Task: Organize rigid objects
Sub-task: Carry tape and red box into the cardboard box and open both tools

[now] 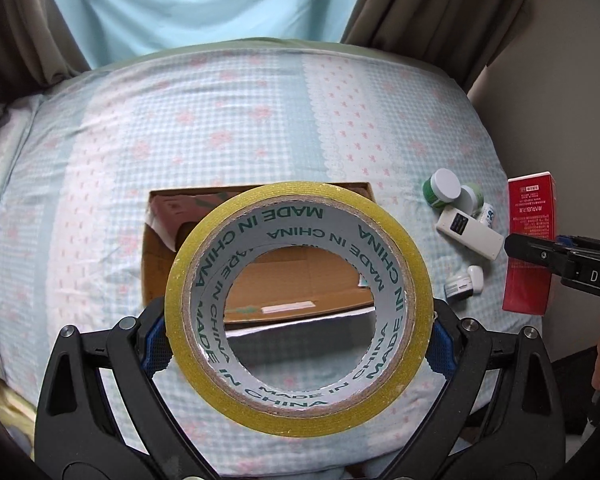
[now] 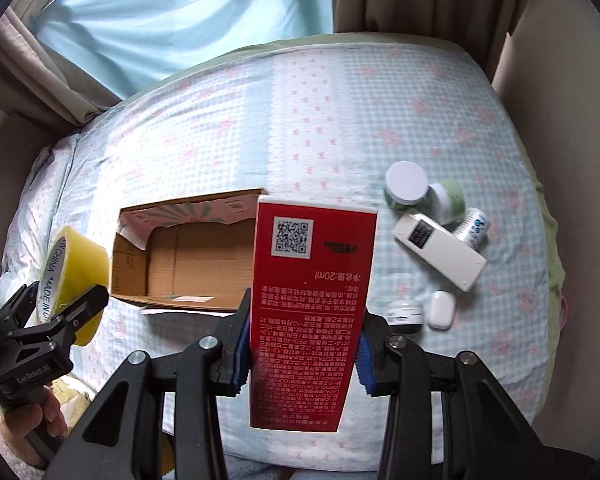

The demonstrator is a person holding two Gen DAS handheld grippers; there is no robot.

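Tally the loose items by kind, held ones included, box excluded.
Tape roll: 1, in the left gripper
Red carton: 1, in the right gripper
Jars: 3, two white-lidded, one small
Remote: 1
White case: 1
Small printed bottle: 1
Total: 8

One roll of yellow tape [image 1: 298, 308] fills the lower centre of the left wrist view. One open cardboard box [image 2: 188, 258] sits at centre left of the right wrist view, and one red carton [image 2: 314, 304] stands at its centre. At right of that view lie two white-lidded green jars [image 2: 406, 186], one white remote [image 2: 440, 246], one small printed bottle [image 2: 474, 228], one small white case [image 2: 442, 309] and one small dark-labelled jar [image 2: 406, 312]. Two grippers [image 2: 300, 364] show there.
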